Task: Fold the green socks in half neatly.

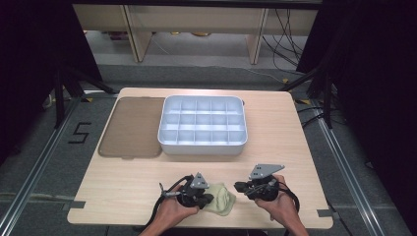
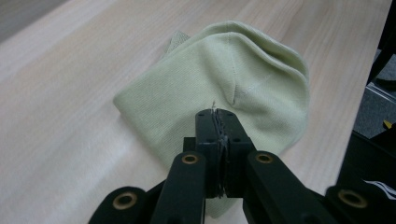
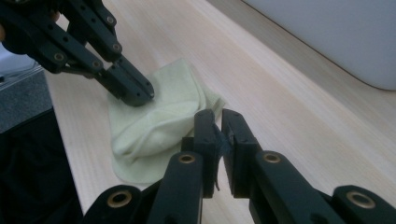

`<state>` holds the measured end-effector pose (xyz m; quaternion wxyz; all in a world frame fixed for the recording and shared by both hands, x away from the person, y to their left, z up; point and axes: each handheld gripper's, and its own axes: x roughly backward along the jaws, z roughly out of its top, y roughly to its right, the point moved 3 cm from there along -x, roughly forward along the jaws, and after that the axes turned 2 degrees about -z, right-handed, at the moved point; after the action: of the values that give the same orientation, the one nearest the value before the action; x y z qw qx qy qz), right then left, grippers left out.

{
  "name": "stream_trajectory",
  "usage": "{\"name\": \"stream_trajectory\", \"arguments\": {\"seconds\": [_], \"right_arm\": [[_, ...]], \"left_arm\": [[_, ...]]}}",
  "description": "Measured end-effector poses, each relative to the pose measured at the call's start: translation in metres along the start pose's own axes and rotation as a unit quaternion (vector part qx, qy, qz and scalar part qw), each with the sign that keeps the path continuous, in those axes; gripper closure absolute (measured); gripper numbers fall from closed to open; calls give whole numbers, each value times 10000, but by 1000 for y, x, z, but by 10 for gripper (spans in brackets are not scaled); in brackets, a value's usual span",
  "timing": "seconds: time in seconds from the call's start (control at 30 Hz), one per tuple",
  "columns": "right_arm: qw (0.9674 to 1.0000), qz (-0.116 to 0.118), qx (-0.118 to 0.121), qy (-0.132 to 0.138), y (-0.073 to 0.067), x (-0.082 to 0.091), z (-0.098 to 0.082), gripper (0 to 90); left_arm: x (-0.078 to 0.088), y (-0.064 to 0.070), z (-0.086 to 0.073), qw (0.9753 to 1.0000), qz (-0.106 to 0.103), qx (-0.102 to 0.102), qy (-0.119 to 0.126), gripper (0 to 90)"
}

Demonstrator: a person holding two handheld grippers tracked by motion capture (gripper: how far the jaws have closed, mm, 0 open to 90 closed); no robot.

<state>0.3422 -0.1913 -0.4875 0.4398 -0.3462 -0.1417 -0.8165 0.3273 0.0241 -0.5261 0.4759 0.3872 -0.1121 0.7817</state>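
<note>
The left claw (image 1: 209, 197) is pinching the near-left part of the cloth (image 1: 221, 198), its jaws pressed together with a fold of the pale green fabric caught at their tips, as the left gripper view is showing. The cloth is lying crumpled on the tabletop (image 1: 123, 187) near its front edge, between the two hands. The step in hand is looking like the grasp itself, the fabric gripped but not yet lifted. The right claw (image 1: 239, 187) is hovering just beside the cloth, its jaws nearly together and holding nothing. Next, it is probably needing to open and take the cloth's free edge, so both hands can be spreading or folding it; the tray (image 1: 202, 145) is waiting behind.
</note>
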Motion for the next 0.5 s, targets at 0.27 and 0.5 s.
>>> {"name": "stream_trajectory", "arguments": {"seconds": [0.27,0.5], "right_arm": [[9996,250,50,132,-20,-4,8,863],[9988,453,193,45,-32,-21,10,868]], "left_arm": [[1,1,-3,10000,13,55,66,874],[1,2,-4,9999,38,99,103,868]]}}
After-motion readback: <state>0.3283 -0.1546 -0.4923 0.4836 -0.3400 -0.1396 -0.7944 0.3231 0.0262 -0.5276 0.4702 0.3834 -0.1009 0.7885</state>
